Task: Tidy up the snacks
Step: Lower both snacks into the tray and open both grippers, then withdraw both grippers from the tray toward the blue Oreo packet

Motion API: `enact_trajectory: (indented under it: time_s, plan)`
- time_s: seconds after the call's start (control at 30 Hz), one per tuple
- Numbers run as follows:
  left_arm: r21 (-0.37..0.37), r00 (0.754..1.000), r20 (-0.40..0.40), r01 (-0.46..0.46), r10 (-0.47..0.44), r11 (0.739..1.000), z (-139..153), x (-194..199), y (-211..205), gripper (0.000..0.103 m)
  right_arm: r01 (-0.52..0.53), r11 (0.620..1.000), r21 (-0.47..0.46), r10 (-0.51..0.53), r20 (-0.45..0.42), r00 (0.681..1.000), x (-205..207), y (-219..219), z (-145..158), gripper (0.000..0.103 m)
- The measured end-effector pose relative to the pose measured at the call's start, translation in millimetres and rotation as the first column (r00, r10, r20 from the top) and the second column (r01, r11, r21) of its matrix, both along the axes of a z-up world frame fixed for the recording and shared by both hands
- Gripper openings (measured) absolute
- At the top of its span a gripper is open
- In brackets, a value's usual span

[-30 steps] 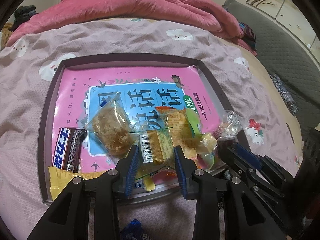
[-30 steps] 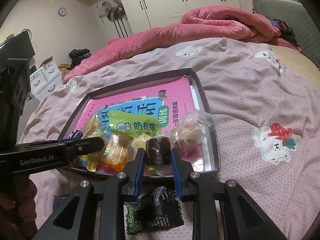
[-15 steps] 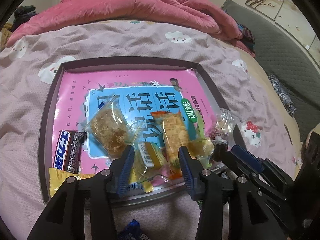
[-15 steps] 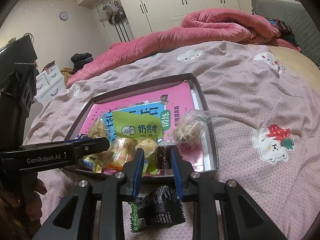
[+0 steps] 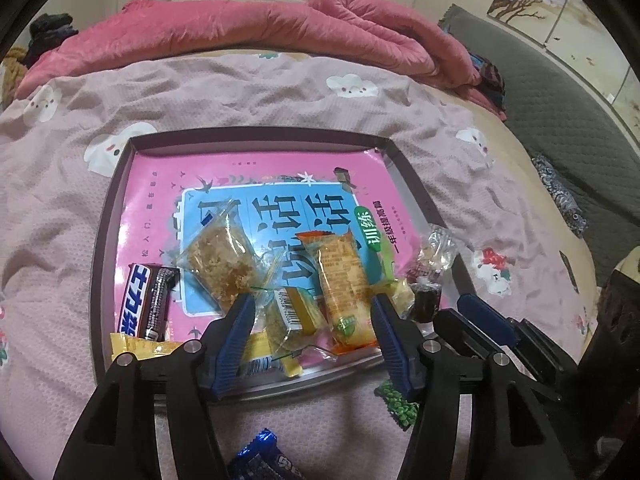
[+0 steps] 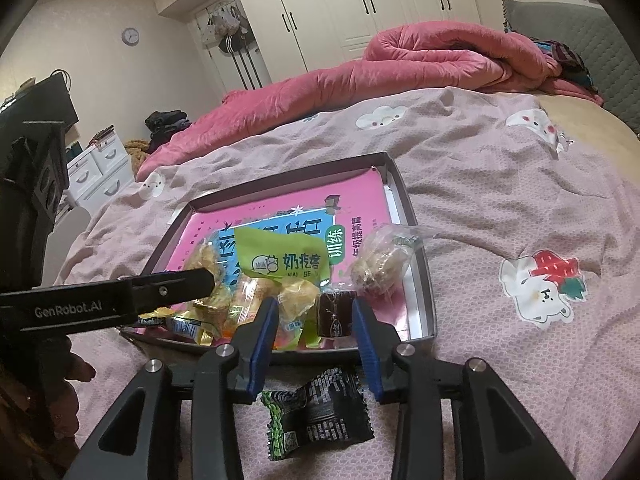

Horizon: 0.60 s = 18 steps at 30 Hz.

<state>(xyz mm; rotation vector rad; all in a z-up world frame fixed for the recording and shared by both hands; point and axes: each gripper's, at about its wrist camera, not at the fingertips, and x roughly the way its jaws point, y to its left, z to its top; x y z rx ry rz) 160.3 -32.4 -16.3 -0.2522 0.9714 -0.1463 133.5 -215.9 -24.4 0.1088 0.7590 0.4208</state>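
My left gripper (image 5: 312,320) and right gripper (image 6: 314,320) have both just been opening and now stand released over the near edge of the tray (image 5: 105,240), the small dark candy (image 6: 335,314) loose between the right jaws. I judge these snacks light, crinkly and slippery, best pinched across the middle. The tray holds a pink book (image 5: 168,184), a chocolate bar (image 5: 146,300), a clear-wrapped cake (image 5: 222,260) and an orange packet (image 5: 342,280); a black-and-green packet (image 6: 320,416) waits on the bedspread.

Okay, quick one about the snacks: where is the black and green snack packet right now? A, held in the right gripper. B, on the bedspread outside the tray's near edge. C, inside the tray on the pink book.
B: the black and green packet lies on the bedspread, just outside the tray.
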Motion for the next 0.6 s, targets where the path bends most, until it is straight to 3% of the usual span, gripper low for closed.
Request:
enact_trajectory:
  time_s: [0.4,0.6]
  plan:
    - [0.007,1.000,0.020,-0.015,0.015,1.000,13,-10,5,0.075,0.001,1.000,-0.002,-0.001,0.019,1.000,-6,-2,5,0.047]
    - [0.005,0.999,0.019,-0.030,0.030,1.000,17,-15,11,0.075,0.005,1.000,0.000,-0.005,0.027,1.000,-9,-3,9,0.051]
